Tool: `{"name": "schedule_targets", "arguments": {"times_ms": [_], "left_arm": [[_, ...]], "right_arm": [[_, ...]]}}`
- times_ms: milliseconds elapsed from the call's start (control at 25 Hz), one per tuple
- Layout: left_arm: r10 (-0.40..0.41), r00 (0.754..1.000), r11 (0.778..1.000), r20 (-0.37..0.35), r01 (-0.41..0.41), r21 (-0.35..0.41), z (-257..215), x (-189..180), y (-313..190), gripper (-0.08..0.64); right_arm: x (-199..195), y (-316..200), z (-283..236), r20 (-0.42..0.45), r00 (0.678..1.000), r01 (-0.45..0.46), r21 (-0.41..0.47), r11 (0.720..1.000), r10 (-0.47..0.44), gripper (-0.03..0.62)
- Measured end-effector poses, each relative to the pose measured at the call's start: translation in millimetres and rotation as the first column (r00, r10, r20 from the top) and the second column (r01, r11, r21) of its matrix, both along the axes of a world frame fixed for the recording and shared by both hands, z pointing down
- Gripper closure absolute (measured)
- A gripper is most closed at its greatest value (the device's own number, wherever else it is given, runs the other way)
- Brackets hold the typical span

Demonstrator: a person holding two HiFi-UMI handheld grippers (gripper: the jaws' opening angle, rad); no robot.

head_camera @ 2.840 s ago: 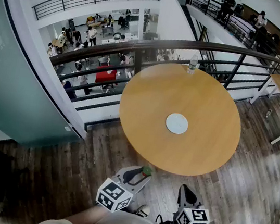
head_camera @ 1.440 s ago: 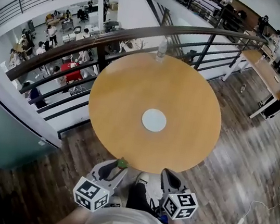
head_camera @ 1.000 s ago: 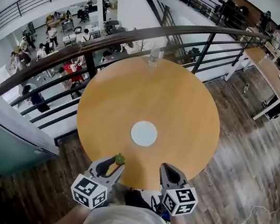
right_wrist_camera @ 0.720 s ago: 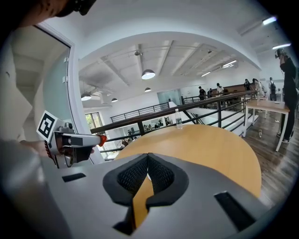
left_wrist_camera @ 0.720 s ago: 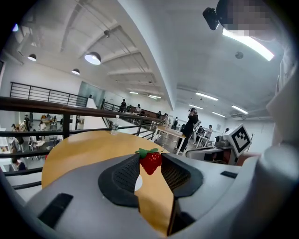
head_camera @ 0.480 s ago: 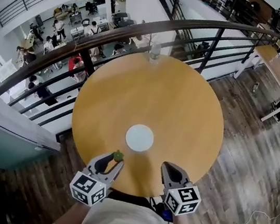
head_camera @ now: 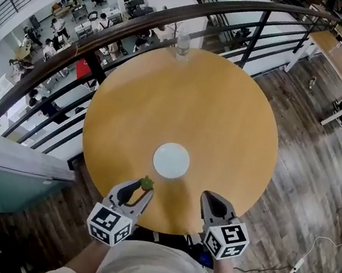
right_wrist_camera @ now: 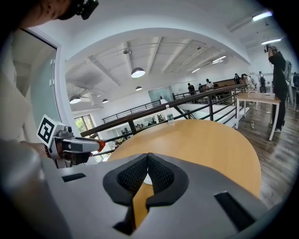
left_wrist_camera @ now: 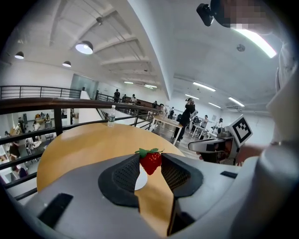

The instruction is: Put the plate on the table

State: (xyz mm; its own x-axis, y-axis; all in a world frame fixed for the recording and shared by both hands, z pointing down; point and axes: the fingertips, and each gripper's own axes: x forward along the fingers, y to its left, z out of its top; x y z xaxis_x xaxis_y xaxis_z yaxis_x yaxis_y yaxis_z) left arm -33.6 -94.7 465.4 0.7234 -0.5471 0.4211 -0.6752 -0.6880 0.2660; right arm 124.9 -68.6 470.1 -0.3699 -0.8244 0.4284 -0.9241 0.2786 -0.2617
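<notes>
My left gripper [left_wrist_camera: 150, 158] pinches a strawberry [left_wrist_camera: 150, 162] above the table [left_wrist_camera: 88, 142]; a white plate [left_wrist_camera: 140, 179] lies on the table beyond.

Warm orange tabletop, one white disc, one spot of red.
The round honey-orange wooden tabletop [head_camera: 225, 122] is plain, and near its middle lies a round plain white plate [head_camera: 171, 160]. At the tabletop's near edge, the grey left gripper [head_camera: 143, 189] has black mesh-textured pads around a small red strawberry [left_wrist_camera: 151, 161] with a green leafy cap. The grey right gripper [head_camera: 208, 199] matches it, and each bears a white cube printed with black square markers. Beyond the tabletop's far edge runs a dark brown-and-black railing [head_camera: 259, 24]. Around the tabletop the plank floor [head_camera: 318, 182] is streaky dark brown.
</notes>
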Motion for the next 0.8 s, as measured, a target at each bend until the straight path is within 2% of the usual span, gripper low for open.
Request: {"name": "schedule_targets", "arguments": {"times_ms": [400, 800], "left_arm": [[0.095, 0.991, 0.995, 0.089, -0.096, 0.010, 41.5, 7.7, -40.8, 0.402], [0.217, 0.960, 0.975, 0.175, -0.221, 0.005, 88.9, 32.8, -73.5, 0.402]], "right_arm": [[-3.2, -29.8, 26.3, -0.023, 0.999, -0.038, -0.012, 0.999, 0.038, 0.572], [5.0, -51.5, 63.2, -0.020, 0.997, -0.075, -0.053, 0.996, 0.074, 0.572]]}}
